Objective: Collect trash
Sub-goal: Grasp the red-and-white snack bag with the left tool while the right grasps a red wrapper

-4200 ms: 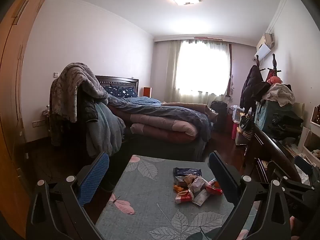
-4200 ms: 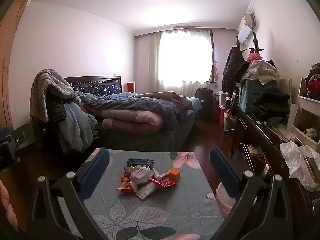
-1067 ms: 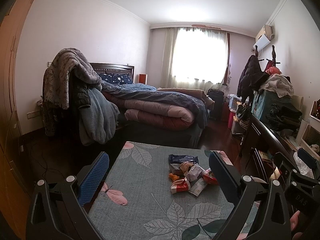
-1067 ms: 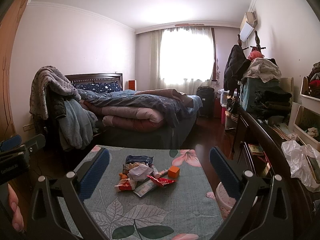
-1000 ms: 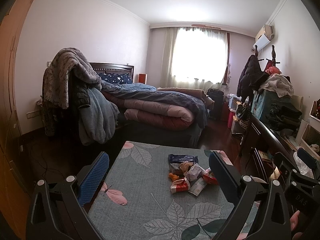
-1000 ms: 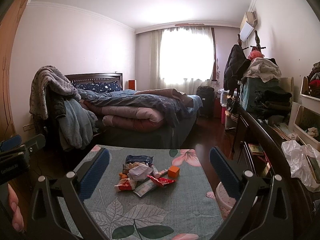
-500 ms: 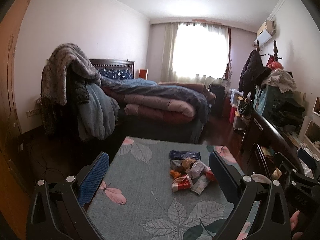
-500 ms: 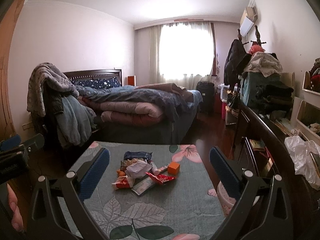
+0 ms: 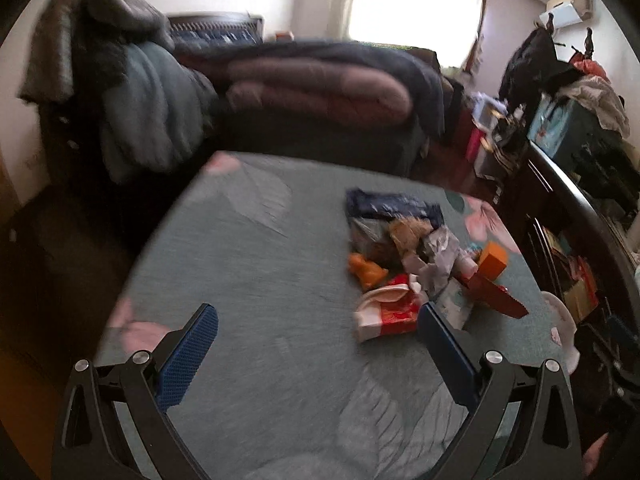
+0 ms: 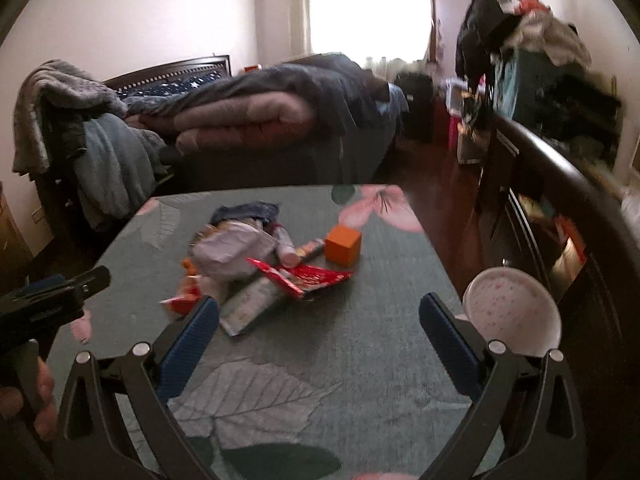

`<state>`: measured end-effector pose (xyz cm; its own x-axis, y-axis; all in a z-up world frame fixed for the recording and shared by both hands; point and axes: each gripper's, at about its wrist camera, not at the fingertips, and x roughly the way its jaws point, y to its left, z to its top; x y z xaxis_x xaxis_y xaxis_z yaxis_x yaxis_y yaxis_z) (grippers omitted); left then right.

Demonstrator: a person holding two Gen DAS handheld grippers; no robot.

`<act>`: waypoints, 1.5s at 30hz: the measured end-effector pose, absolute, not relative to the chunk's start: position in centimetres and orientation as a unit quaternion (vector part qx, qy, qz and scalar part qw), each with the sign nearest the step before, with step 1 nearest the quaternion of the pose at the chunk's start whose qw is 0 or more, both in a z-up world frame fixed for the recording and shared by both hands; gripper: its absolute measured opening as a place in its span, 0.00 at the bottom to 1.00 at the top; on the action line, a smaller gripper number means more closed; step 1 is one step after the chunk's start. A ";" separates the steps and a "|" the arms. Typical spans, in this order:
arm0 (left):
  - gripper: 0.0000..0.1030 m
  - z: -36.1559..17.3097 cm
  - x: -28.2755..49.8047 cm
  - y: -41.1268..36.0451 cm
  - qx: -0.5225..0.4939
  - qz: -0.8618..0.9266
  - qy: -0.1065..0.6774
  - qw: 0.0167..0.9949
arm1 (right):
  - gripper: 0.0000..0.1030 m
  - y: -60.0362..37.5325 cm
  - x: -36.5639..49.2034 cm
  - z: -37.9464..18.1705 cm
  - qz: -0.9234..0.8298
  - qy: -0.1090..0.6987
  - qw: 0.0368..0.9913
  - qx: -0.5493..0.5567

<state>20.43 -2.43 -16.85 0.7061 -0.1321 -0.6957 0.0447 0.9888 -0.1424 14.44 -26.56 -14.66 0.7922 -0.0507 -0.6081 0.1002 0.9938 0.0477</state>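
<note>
Both grippers tip down toward the trash

Both cameras have dropped from a level room view half a second ago to look down on the table (image 9: 248,248), so a pick looks near. Left gripper (image 9: 318,330) gapes wide and empty. Trash (image 9: 416,268), crumpled wrappers, tube and orange box, sits mid-table. Right gripper (image 10: 319,320) is wide, empty; a bin (image 10: 512,312) stands beside the table.

Unmade bed (image 10: 256,120), bright window (image 10: 368,8), clothes-piled dresser (image 10: 560,92) along right wall.
</note>
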 end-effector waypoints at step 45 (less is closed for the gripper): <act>0.65 -20.6 22.5 -4.0 -0.081 -0.098 0.395 0.910 | 0.10 -25.8 22.4 -19.1 0.029 0.387 0.921 0.042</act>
<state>22.47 -3.97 -20.56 0.6681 -0.2425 -0.7035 0.1148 0.9677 -0.2245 22.40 -25.83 -19.15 0.6987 0.0855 -0.7103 -0.0201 0.9948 0.1001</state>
